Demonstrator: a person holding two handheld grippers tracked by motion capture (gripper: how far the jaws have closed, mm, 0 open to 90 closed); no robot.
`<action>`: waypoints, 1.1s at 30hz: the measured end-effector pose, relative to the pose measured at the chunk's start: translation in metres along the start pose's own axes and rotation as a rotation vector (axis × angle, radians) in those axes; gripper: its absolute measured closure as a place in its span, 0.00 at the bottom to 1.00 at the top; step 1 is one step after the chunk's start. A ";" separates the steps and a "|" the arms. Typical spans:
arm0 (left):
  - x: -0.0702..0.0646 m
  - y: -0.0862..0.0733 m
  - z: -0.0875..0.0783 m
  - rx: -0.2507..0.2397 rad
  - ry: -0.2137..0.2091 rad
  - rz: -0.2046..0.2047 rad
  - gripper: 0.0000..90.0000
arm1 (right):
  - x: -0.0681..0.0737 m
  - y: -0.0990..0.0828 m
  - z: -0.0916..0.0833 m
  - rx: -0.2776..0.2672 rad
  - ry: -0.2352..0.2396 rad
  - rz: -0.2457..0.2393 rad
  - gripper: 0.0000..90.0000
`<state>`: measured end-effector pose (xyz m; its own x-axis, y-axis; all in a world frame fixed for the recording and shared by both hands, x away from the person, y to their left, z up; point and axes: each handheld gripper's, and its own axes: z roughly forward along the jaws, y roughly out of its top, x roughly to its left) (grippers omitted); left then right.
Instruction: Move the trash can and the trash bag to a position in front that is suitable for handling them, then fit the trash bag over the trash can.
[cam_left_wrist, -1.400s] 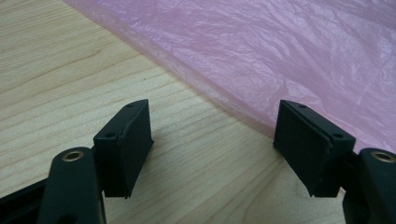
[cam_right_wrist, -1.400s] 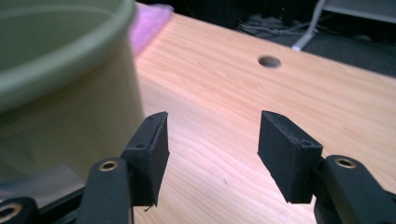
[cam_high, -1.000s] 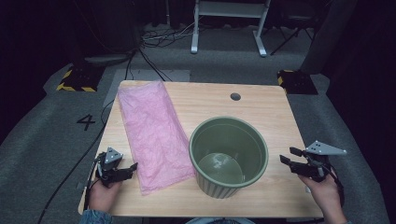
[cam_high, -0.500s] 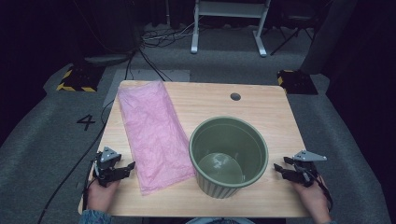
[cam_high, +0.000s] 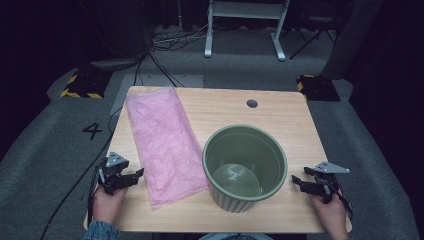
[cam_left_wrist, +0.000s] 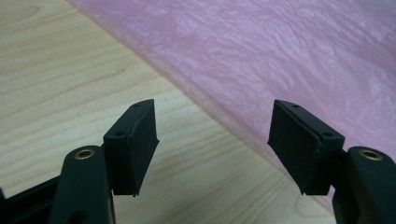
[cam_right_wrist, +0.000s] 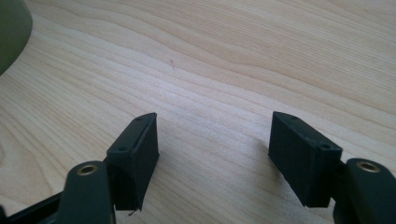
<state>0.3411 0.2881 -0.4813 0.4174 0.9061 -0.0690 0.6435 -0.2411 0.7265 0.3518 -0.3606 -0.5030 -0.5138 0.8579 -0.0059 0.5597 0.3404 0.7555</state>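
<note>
A: So, what are the tongs doing?
B: The left gripper (cam_high: 134, 175) is gaping empty just beside the pink bag (cam_high: 165, 145); the right gripper (cam_high: 300, 181), jaws just widening, is gripping nothing near the green pot (cam_high: 245, 167)

From the high view you look forward and down over the whole wooden table (cam_high: 280, 115), your forearms entering at the bottom. Your left gripper view sits low and close behind its two black jaws, facing the pink plastic bag (cam_left_wrist: 261, 56) edge just ahead of them. Your right gripper view, equally close, faces bare tabletop, with the green pot (cam_right_wrist: 11, 32) off beyond its left jaw. All three views share the tabletop.
</note>
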 end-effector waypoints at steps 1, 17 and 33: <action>0.000 0.005 0.000 0.009 0.006 0.001 0.36 | 0.000 0.000 0.000 -0.001 0.000 0.000 0.37; 0.035 0.061 0.023 0.066 0.013 -0.056 0.32 | 0.000 0.000 0.001 0.000 0.002 -0.001 0.36; 0.055 0.084 0.090 0.210 0.128 -0.070 0.30 | 0.000 0.000 0.001 0.001 0.002 -0.002 0.36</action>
<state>0.4762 0.2865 -0.4854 0.2911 0.9565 -0.0172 0.7926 -0.2311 0.5643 0.3525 -0.3602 -0.5031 -0.5161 0.8565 -0.0060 0.5593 0.3423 0.7550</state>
